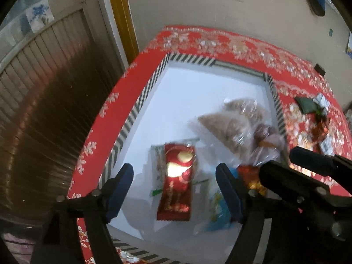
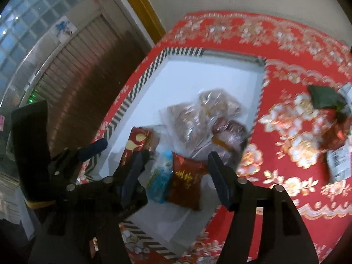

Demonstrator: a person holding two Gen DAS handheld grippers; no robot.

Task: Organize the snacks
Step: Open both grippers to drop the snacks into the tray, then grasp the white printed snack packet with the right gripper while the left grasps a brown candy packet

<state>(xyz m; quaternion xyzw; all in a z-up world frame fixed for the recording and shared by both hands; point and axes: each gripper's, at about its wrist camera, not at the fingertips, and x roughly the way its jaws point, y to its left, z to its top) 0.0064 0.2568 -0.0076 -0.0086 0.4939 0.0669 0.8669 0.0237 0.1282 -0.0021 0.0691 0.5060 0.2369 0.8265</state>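
Note:
A white box with a striped rim point(image 1: 140, 96) point(image 2: 140, 81) sits on a red flowered tablecloth. In it lie a red snack pack point(image 1: 177, 180) point(image 2: 135, 145), clear bags of brown pastries point(image 1: 233, 125) point(image 2: 198, 118), a blue-green packet point(image 1: 217, 211) point(image 2: 160, 176) and a dark red packet with gold writing point(image 2: 187, 180). My left gripper point(image 1: 175, 189) is open above the red snack pack, holding nothing. My right gripper point(image 2: 175, 176) is open above the dark red and blue-green packets, empty. The right gripper's fingers point(image 1: 312, 162) show at the right of the left wrist view.
More snacks lie loose on the tablecloth to the right of the box: a dark green packet point(image 1: 307, 104) point(image 2: 323, 98), red wrapped pieces point(image 2: 336, 134) and white packets point(image 2: 340, 162). A brown slatted door point(image 1: 44, 101) and a beige wall point(image 1: 209, 2) border the table.

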